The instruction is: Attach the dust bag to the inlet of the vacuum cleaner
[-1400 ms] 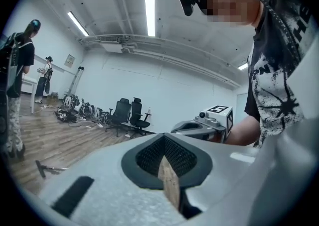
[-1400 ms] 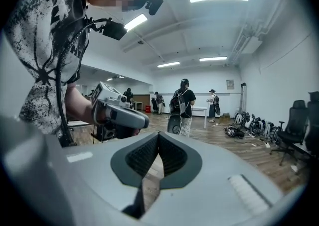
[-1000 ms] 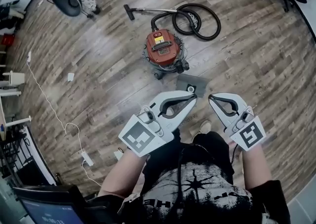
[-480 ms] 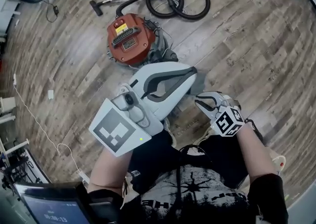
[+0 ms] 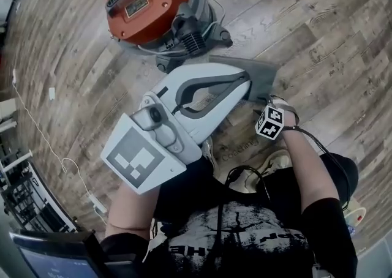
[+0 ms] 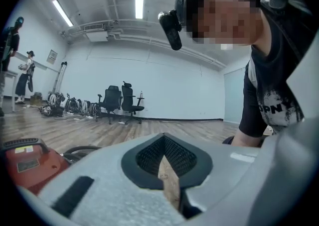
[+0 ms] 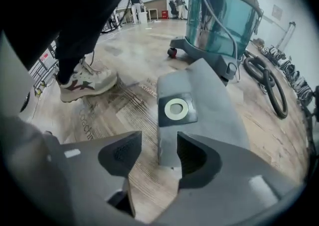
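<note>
A person bends over a flat grey paper dust bag (image 7: 214, 110) lying on the wood-plank floor (image 5: 331, 44), just beside a red-lidded vacuum cleaner (image 5: 147, 1) with a translucent teal drum; the bag's black card collar (image 7: 189, 118) and its pale ring (image 7: 168, 109) face up, presumably so the opening can be found and matched to the machine's inlet, which no view shows clearly. The right gripper (image 7: 158, 153) points steeply down at the bag's near end; its fingers have just been opening and now stand wide apart, with the bag's near corner between them but neither pad pressing on it, a stance that reads as the approach to a first pick-up. The left gripper (image 5: 244, 82) hangs above, roughly level, its fingers together on nothing; it seems held in reserve, perhaps to steady the canister or the collar later. The coiled black hose (image 7: 275, 95) lies beyond the canister, clear of the bag; a white-and-maroon trainer (image 7: 87, 83) stands near the bag's other side. Attachment has not yet begun; the bag lies flat on the floor, apart from the inlet.
</note>
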The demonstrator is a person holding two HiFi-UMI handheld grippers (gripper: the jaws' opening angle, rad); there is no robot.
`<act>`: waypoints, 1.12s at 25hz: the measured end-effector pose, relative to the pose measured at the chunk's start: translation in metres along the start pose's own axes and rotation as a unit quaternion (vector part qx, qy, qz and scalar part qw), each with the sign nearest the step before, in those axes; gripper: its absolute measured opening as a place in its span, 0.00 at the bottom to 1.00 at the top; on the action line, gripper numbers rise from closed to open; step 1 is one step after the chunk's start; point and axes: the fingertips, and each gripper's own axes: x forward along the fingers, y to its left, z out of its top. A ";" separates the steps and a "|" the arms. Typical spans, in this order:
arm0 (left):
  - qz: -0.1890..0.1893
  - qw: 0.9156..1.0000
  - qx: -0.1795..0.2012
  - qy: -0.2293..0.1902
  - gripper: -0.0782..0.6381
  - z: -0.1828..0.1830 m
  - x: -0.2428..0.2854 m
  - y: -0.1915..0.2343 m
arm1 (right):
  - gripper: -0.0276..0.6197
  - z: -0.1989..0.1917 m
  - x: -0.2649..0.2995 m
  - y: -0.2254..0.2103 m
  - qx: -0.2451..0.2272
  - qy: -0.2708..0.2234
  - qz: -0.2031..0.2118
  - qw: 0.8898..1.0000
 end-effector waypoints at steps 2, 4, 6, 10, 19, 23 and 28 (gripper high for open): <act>0.006 1.000 -0.007 0.006 0.11 -0.009 -0.005 -0.002 | 0.39 -0.007 0.011 -0.002 -0.006 0.017 0.000 1.000; 0.010 1.000 -0.006 0.015 0.11 -0.019 -0.010 -0.004 | 0.39 -0.014 0.024 -0.003 -0.014 0.032 0.000 0.999; 0.017 0.999 0.001 0.028 0.11 -0.028 -0.017 -0.005 | 0.40 -0.020 0.039 -0.007 -0.017 0.049 -0.001 0.999; 0.043 0.999 0.006 0.032 0.11 -0.036 -0.029 0.001 | 0.40 -0.027 0.058 -0.021 -0.034 0.079 -0.013 0.996; 0.051 0.997 0.001 0.062 0.11 -0.057 -0.045 0.012 | 0.26 -0.027 0.072 -0.025 -0.027 0.096 -0.022 0.995; 0.046 0.997 0.002 0.057 0.11 -0.056 -0.042 0.017 | 0.14 -0.025 0.062 -0.027 -0.042 0.092 -0.027 0.995; 0.006 0.999 0.008 0.047 0.11 -0.057 -0.033 0.009 | 0.11 -0.018 0.033 -0.038 -0.053 0.084 -0.028 0.995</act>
